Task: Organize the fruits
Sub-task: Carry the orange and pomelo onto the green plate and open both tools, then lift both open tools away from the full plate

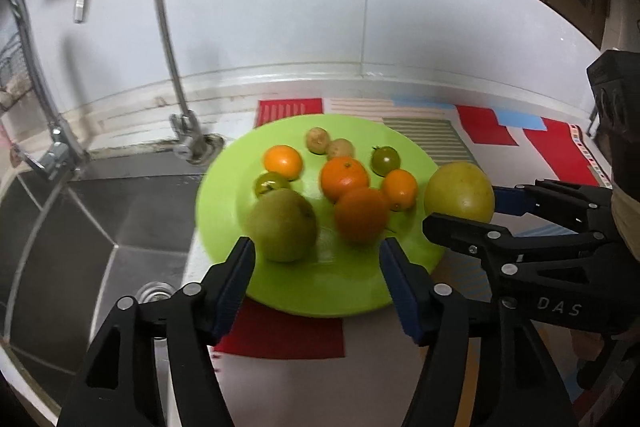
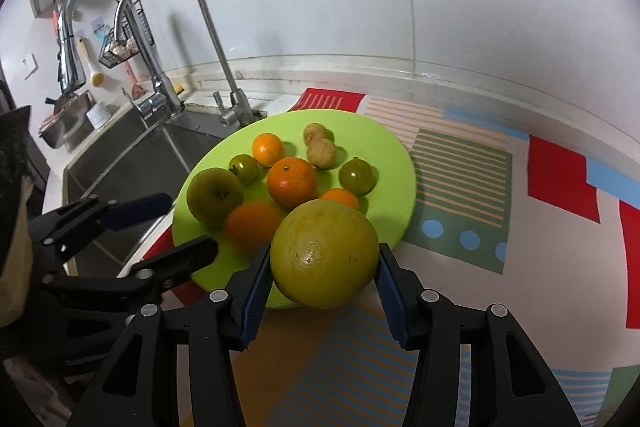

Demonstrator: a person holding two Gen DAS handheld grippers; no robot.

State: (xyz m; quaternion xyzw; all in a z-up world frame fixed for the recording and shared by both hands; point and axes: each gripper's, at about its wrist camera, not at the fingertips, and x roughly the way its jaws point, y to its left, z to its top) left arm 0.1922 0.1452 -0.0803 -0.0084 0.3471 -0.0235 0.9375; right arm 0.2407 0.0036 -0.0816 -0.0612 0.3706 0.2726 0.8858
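Over the near rim of the green plate [image 1: 224, 223], in the left wrist view, the left claw [image 1: 316, 267] stands spread wide and holds nothing. A green apple [image 1: 283, 225] lies at the plate's near left, just beyond the left pad. Right of it sit a blurred orange [image 1: 361, 214], a tangerine [image 1: 345, 177] and smaller orange fruits, with two green tomatoes [image 1: 385, 159] and two brown longans [image 1: 318, 139] farther back. At the plate's right edge the right claw [image 1: 460, 199] pinches a large yellow-green citrus [image 1: 459, 192]. A steel sink [image 1: 120, 219] and a faucet [image 1: 160, 39] lie to the left; a patterned mat [image 1: 492, 127] covers the surface.

From the right wrist view, the right claw [image 2: 324, 267] presses its blue pads against both sides of the citrus [image 2: 324, 253], held over the plate's [image 2: 392, 163] near edge. Beyond it lie the apple [image 2: 215, 195], the tangerine [image 2: 291, 182] and the other small fruit. The left claw [image 2: 176, 227] comes in from the left, spread, at the plate's near left rim beside the sink [image 2: 120, 167].
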